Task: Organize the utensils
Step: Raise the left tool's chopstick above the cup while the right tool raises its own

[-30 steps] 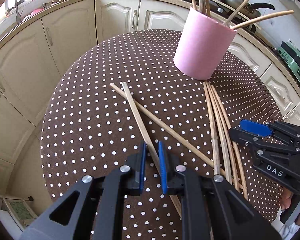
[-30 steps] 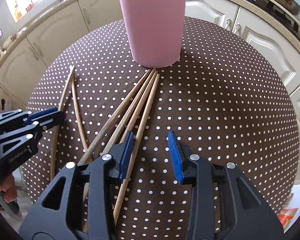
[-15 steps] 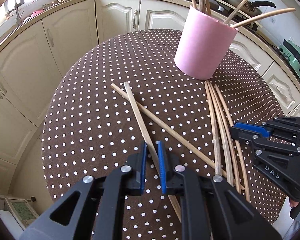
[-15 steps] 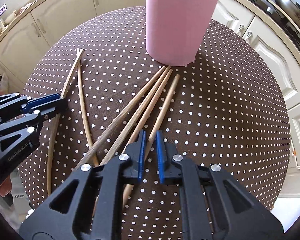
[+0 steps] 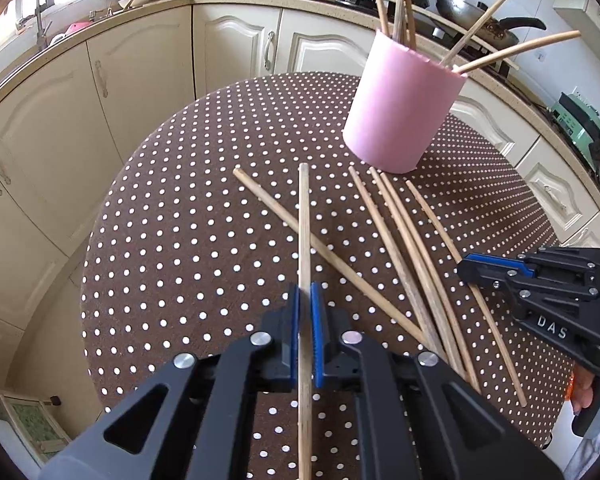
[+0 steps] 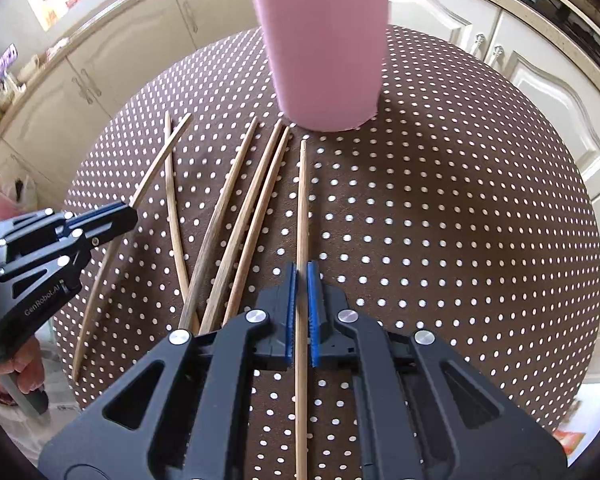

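Gripping one chopstick each, both jaws are closed: left gripper (image 5: 304, 304) on a chopstick (image 5: 304, 220), right gripper (image 6: 301, 280) on another chopstick (image 6: 302, 208). Other sticks (image 6: 236, 220) lie betw. them on dotted surface (image 6: 460, 200), w/ pink cup (image 6: 324, 48) just behind.

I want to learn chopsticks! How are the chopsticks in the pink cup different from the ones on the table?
The chopsticks in the pink cup stand up, leaning apart. The chopsticks on the table lie flat, some crossing. The cup's ones are partly hidden inside; the table's show whole. Both kinds are thin, light wood.
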